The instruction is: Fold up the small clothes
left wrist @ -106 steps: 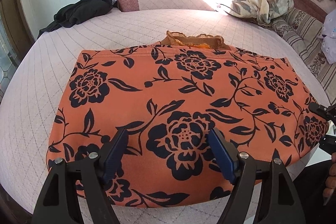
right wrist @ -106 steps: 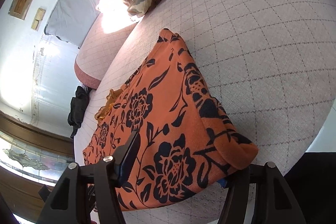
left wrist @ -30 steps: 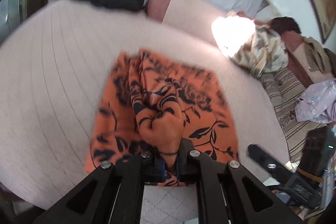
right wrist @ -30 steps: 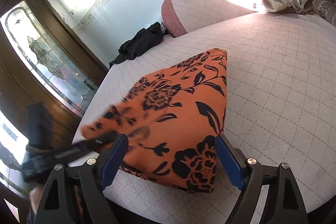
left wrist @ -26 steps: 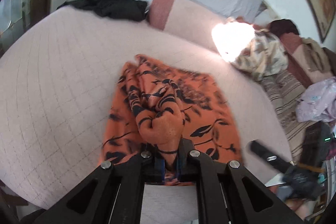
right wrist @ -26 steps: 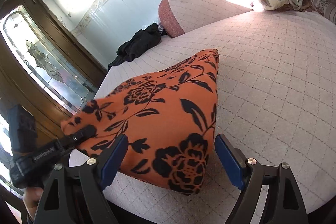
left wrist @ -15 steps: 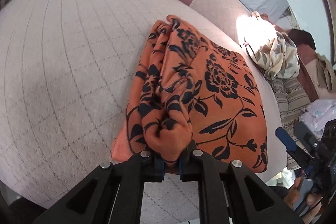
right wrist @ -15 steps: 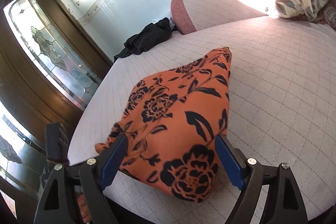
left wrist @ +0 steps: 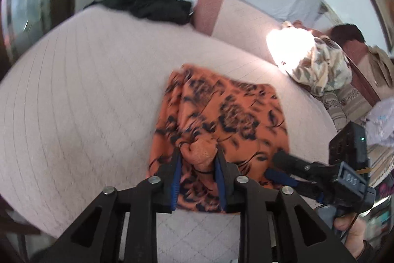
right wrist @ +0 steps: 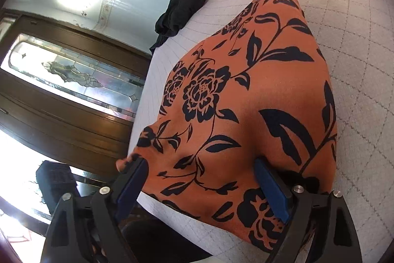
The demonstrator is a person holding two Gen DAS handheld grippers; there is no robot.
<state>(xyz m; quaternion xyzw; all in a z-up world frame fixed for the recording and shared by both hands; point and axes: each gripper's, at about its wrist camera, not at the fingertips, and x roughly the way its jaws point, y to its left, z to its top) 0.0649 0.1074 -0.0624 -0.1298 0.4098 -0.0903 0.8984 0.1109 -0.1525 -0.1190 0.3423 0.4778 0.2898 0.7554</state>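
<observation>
An orange garment point(left wrist: 221, 120) with a dark floral print lies folded on the quilted bed point(left wrist: 86, 95). My left gripper point(left wrist: 198, 164) has its jaws slightly apart around a bunched fold of the garment at its near edge; the fold still sits between the pads. My right gripper point(right wrist: 199, 179) is open, its jaws spread wide over the near end of the same garment point(right wrist: 246, 90). The right gripper also shows in the left wrist view point(left wrist: 283, 166), at the garment's near right corner.
A black garment point(left wrist: 152, 6) lies at the far left of the bed, also in the right wrist view point(right wrist: 179, 9). A pink bolster point(left wrist: 209, 9), a floral cloth pile point(left wrist: 322, 68) and striped bedding point(left wrist: 349, 102) lie far right. A wooden door with glass point(right wrist: 73, 80) stands left.
My left gripper has loosened from a tight grip on the bunched fold and pulled back. My right gripper has moved closer over the garment's near end, still open.
</observation>
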